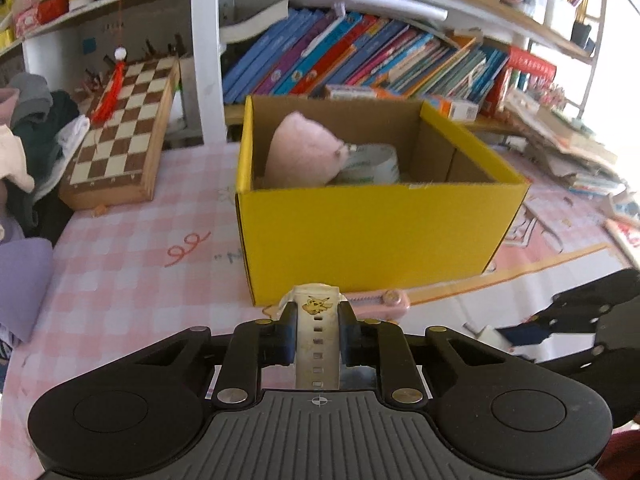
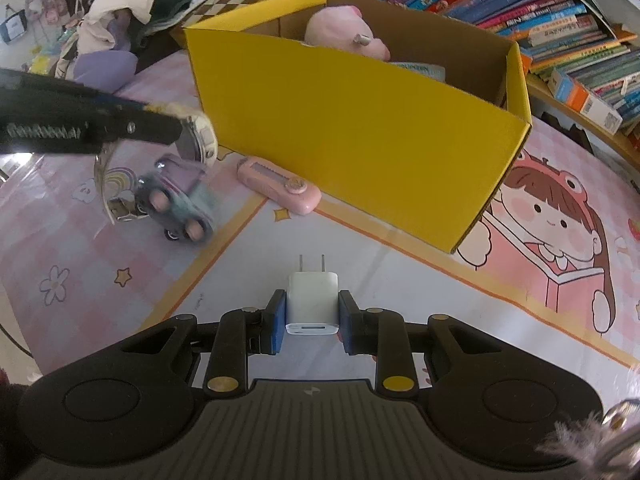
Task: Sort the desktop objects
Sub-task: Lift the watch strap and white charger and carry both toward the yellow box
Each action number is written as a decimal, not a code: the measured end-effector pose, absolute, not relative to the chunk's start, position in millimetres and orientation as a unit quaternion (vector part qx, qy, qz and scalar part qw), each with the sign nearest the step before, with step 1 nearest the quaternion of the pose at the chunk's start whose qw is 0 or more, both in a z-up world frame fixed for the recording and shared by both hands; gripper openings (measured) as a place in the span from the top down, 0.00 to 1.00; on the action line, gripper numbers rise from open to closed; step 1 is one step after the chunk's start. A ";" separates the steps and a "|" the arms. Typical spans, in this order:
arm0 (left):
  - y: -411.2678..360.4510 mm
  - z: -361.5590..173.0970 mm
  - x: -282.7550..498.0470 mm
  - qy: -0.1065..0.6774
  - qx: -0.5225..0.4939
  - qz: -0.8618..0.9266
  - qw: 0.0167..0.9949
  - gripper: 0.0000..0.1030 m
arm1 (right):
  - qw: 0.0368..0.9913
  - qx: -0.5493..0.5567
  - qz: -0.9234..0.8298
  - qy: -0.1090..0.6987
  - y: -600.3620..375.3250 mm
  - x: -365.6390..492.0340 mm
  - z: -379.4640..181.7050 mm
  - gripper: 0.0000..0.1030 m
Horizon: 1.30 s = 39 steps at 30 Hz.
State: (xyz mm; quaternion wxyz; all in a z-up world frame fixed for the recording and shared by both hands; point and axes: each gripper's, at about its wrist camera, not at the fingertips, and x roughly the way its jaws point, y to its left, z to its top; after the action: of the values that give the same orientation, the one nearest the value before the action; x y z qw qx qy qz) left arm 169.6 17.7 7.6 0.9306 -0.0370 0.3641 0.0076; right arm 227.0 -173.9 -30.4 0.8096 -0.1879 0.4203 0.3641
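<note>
Pink-and-white checked cloth covered the surface (image 1: 120, 264) on the left side; toward the right it gave way to a printed mat with a cartoon girl (image 2: 560, 216), stars and flowers. A yellow cardboard box (image 1: 372, 232) stood open on the surface, holding a pink plush toy (image 1: 304, 152) leaning against a white roll of tape (image 1: 376, 166).

The left hand-held gripper (image 1: 318, 316) was clamped on the pale strap of a wristwatch (image 1: 317, 332), raised above the surface in front of the box; the right wrist view showed the watch face just past the fingertips and the buckle end hanging down. The right hand-held gripper (image 2: 313, 312) was closed on a white plug-in charger (image 2: 313, 300), prongs pointing forward, low over the mat.

A pink utility knife (image 2: 280, 188) lay on the surface just beside the box's front wall. A small toy car (image 2: 180, 200), blurred, sat near it, below the watch.

Room: a wooden chessboard (image 1: 120, 136) rested at the back left, beside a heap of clothes (image 1: 32, 128). A red tassel (image 1: 110, 88) hung in front of it. Behind the box, a shelf held a leaning row of colourful books (image 1: 360, 56); loose papers and books were piled at the far right.
</note>
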 end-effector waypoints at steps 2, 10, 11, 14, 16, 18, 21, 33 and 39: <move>18.1 14.5 165.9 0.352 -0.039 0.006 0.935 0.82 | 0.811 -0.188 0.364 0.418 -173.6 226.5 -29.4 0.76; 21.8 28.3 159.9 0.329 -0.037 0.010 0.944 0.82 | 0.816 -0.186 0.356 0.416 -174.7 224.9 -26.6 0.76; 22.0 28.6 159.1 0.329 -0.036 0.010 0.944 0.82 | 0.815 -0.186 0.356 0.417 -174.9 224.8 -26.4 0.76; 22.3 28.4 154.8 0.329 -0.034 0.006 0.944 0.82 | 0.816 -0.184 0.354 0.418 -175.7 224.0 -25.3 0.76; 22.5 27.8 151.6 0.329 -0.034 0.003 0.944 0.82 | 0.819 -0.183 0.350 0.417 -176.6 222.6 -24.2 0.76; 22.7 27.9 149.0 0.330 -0.036 0.000 0.943 0.82 | 0.822 -0.179 0.346 0.415 -177.9 221.4 -21.7 0.76; 22.3 29.6 145.5 0.329 -0.034 -0.006 0.944 0.82 | 0.827 -0.173 0.340 0.412 -180.5 220.4 -16.5 0.76; 17.0 34.7 139.5 0.324 -0.025 -0.043 0.945 0.82 | 0.841 -0.161 0.327 0.399 -185.5 212.2 0.6 0.76; 16.2 51.6 143.0 0.296 -0.018 -0.062 0.953 0.82 | 0.866 -0.124 0.321 0.363 -193.3 210.5 27.6 0.76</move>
State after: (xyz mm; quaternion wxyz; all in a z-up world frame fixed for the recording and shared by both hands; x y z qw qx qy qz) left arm 143.0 16.2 51.6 0.9529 -0.0180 0.2963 -0.0616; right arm 210.5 -193.3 27.6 0.8659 -0.1244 0.3626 0.3214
